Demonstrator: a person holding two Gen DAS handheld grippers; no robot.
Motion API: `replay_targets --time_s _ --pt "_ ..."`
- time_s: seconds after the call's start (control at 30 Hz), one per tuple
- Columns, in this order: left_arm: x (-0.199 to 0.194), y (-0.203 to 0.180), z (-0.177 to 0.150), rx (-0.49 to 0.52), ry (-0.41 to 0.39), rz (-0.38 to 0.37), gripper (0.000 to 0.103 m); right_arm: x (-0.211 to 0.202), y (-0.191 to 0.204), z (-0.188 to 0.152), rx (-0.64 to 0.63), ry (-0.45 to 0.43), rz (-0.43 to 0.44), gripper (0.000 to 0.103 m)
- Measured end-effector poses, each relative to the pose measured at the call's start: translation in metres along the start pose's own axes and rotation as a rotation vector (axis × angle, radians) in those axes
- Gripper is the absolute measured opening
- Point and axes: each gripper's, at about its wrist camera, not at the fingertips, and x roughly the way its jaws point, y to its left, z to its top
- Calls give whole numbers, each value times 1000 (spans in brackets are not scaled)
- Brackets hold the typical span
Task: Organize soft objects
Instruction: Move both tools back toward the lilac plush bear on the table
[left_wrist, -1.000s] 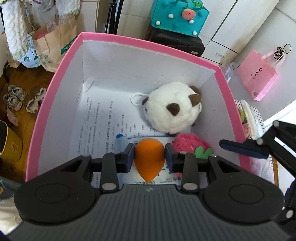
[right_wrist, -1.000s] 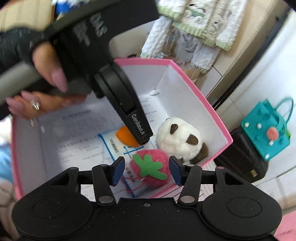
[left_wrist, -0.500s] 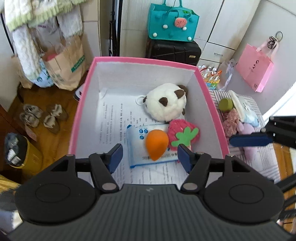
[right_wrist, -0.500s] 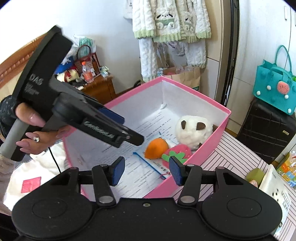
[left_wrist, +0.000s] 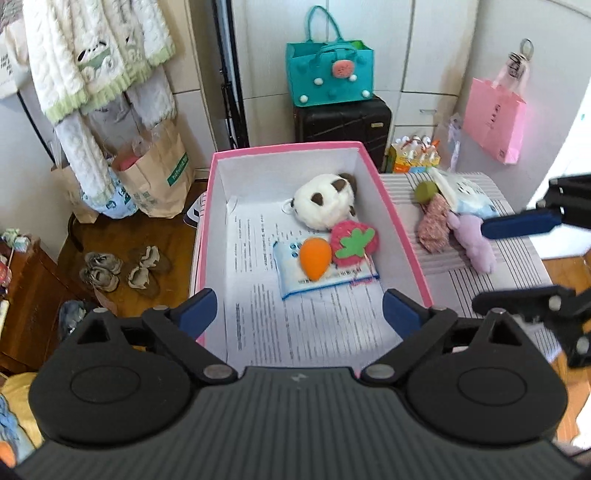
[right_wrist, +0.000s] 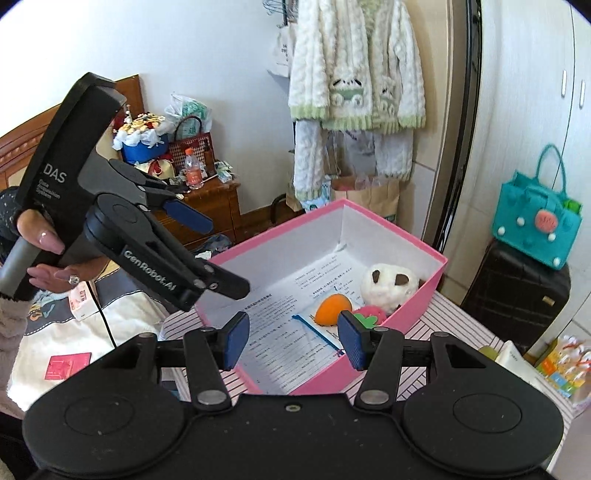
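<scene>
**Box is filling up, more soft stuff left on the table**

Cluttered bedroom corner, striped tablecloth (left_wrist: 480, 291), knit cardigans on a hook, a teal felt bag on a black suitcase. That was my backdrop.

My left gripper (left_wrist: 299, 314) had its jaws opening wide with nothing between them, hanging above the near end of the pink box (left_wrist: 402, 236). My right gripper (right_wrist: 293, 341) sat half spread, nothing between its pads either, looking over the box rim from the table side.

Inside the box, on the printed sheets lining the bottom: the orange carrot toy (left_wrist: 315, 258) on a small blue-and-white packet (left_wrist: 325, 275), touching the pink strawberry plush (left_wrist: 352, 243), with the panda plush (left_wrist: 325, 205) just behind them against the far right wall.

So I read it as being between steps: three items dropped off, both hands free. Just beyond the box's right wall a little pile lay waiting on the table: a green ball (left_wrist: 424, 192), a pink floral fabric piece (left_wrist: 433, 225) and a lilac plush (left_wrist: 474, 243), plus a white-and-blue pack (left_wrist: 463, 195). The right fingertip was already in front of the lilac one in the left view.

My guess for the next move: swing right, come down over one squishy piece, pinch it mid-body, and don't drag its neighbours along.
</scene>
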Motion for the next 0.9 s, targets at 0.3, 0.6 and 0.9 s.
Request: replay_targets --time_s 0.3,0.6,0.9 --pt "-40 -17 -19 32 -6 -11 97 -35 20 -7 -45 -38 -21 59" --pt "-59 -42 -40 97 -10 -7 97 -67 36 -24 -82 -73 -29 61" --pt "-75 -75 -64 160 -124 -20 97 -92 29 -63 -40 -104 -77 65"
